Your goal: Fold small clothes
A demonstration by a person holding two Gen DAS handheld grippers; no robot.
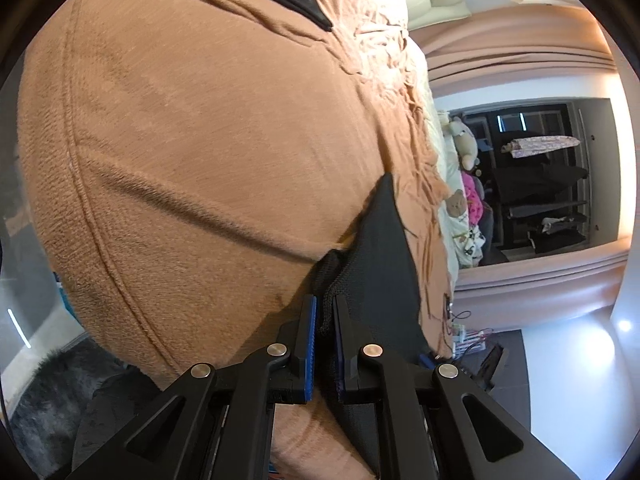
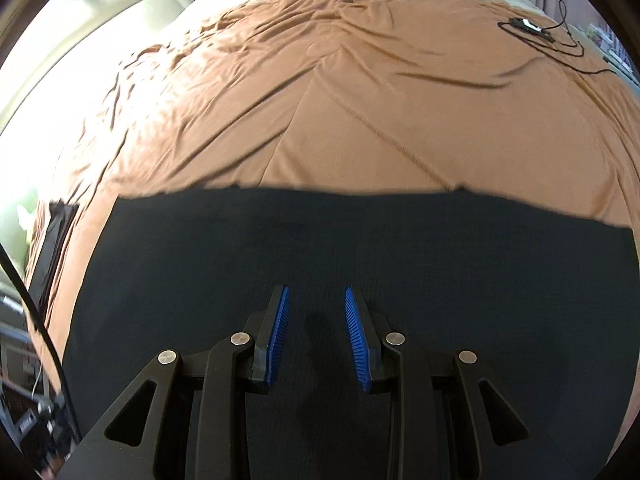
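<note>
Left claw (image 1: 327, 344) was clamped narrow on bunched corner of black garment (image 1: 380, 248), lifted above tan blanket (image 1: 192, 128) on bed. Right claw (image 2: 316, 336) was held partly apart, nothing gripped between blue pads (image 2: 278, 334), poised over same garment (image 2: 400, 248) spread flat across near part of blanket (image 2: 320, 100). Black cable (image 2: 560, 36) was seen at far right of bed.

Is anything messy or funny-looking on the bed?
Yes. A thin black cable with a small device lies loose on the orange-brown blanket, which is wrinkled toward the far left. The flat dark cloth looks smooth.
</note>
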